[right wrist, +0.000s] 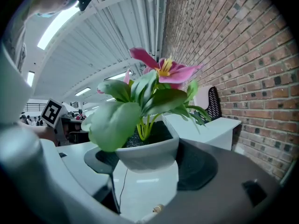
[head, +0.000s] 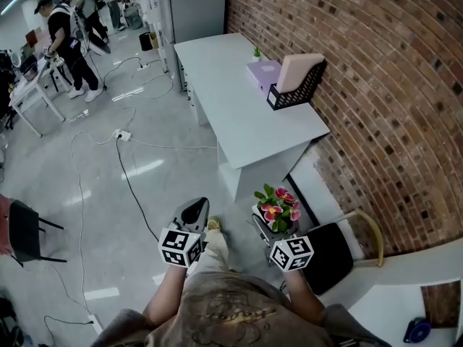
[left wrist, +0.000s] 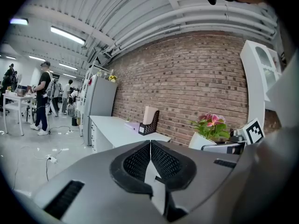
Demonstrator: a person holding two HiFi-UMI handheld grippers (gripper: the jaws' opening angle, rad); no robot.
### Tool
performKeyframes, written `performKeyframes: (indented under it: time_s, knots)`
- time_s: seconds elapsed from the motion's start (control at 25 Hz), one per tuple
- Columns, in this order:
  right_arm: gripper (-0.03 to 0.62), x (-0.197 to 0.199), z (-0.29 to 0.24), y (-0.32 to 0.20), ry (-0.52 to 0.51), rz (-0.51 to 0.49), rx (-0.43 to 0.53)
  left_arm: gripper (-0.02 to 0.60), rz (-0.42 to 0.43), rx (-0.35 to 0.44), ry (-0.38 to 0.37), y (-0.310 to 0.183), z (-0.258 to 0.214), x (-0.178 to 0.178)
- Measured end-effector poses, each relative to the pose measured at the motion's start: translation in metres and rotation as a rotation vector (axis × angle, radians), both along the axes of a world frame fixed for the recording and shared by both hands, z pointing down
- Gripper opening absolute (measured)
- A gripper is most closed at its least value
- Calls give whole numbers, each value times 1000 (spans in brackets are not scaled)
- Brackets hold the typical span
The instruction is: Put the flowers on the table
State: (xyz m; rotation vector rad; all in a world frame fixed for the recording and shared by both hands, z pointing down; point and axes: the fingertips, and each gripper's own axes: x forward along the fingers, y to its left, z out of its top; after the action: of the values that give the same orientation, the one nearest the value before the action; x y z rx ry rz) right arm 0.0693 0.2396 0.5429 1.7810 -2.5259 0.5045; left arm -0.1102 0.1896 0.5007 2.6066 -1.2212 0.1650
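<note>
White table point(head: 242, 125) stands along the brick wall point(head: 376, 63), with cables point(head: 126, 172) on the grey floor point(head: 145, 194). On the table: rack point(head: 296, 85), purple box point(head: 262, 71). Chair point(head: 333, 255) is at right. Flowers point(head: 278, 207) are short of the table, pot clamped in the right gripper point(right wrist: 148, 164) jaws, set wide. Left gripper point(left wrist: 150, 146) jaws are closed, empty.

- My right tool point(head: 273, 221) grips the flowers point(head: 278, 207), low beside the chair point(head: 329, 255).
- My left tool point(head: 193, 212) carries nothing.
- White surface point(head: 231, 107) ahead, well apart from the flowers.

Pink flowers point(head: 281, 202) with green leaves stand upright in a white pot point(right wrist: 148, 152), clamped in the right gripper point(head: 269, 226), near the white worktop point(head: 231, 107).
</note>
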Motion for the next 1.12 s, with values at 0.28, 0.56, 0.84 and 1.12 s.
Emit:
performKeyframes:
  time_s: [0.28,0.56,0.84,1.12]
  knots:
    - [362,11,1,-50,14,9,-4,23,28,-3,4,-56,8,18]
    - [362,13,0,-111,16,29,-24,23,59,-26,10,-123,6,30]
    - [362,7,-13,-175,20,31,-29,23,80,-42,11,-193,-1,33]
    - [362,14,-21,-238,29,57,-29,23,122,-35,17,-256,-10,45]
